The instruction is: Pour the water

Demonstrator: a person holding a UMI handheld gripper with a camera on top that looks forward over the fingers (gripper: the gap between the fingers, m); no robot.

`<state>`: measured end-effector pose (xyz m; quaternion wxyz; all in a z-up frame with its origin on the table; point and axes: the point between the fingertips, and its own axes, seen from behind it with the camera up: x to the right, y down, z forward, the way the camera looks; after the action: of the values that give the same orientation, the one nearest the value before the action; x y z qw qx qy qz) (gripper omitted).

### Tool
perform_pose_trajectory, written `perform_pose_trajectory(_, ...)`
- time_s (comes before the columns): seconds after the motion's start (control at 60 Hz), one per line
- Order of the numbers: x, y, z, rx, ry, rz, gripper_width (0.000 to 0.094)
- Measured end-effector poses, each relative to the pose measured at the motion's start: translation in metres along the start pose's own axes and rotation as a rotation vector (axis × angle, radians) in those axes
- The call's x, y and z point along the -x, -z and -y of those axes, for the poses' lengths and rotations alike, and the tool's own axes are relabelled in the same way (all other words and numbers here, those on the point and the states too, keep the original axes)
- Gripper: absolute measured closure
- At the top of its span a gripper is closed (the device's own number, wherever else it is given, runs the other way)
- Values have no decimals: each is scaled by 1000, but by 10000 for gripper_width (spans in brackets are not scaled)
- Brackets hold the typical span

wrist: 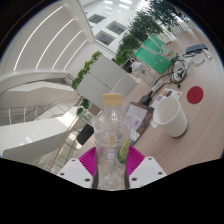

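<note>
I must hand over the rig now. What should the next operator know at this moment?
Gripper: shut on the bottle, both pads pressing its sides; the bottle is clear, upright, with a yellow cap on.
Cup: white, on the table ahead of the fingers and to the right, apart from the bottle.
Done: bottle grasped.
Left: no pouring visible yet; bring the bottle to the cup and tilt it. Whether the cup holds water cannot be seen.

Office atrium: white curved balconies (40,60), planters (90,68), desks (160,85).
</note>
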<state>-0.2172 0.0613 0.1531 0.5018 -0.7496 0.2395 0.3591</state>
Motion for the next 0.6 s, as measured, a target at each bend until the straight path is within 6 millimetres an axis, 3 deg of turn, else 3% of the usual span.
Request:
perform_pose_trajectory(0.05, -6, -7, 14, 19, -187, 17, 583)
perform_pose_trajectory(0.067, 1, -5, 20, 28, -259, 14, 583)
perform_pose_trajectory(0.083, -4, -14, 14, 20, -298, 21, 584)
perform_pose_trajectory(0.167, -6, -24, 24, 56, -590, 76, 583)
perform_pose_trajectory(0.317, 9, -32, 49, 85, -1074, 191, 584)
perform_pose_trajectory(0.417, 14, -29, 63, 71, -1243, 269, 583)
perform_pose_trajectory(0.433, 13, -19, 69, 70, -1268, 284, 584)
perform_pose_trajectory(0.45, 14, -33, 72, 60, -1290, 275, 583)
perform_pose_trajectory(0.567, 13, -25, 91, 18, -1382, 333, 584)
perform_pose_trajectory(0.6, 15, -32, 92, 11, -1392, 333, 584)
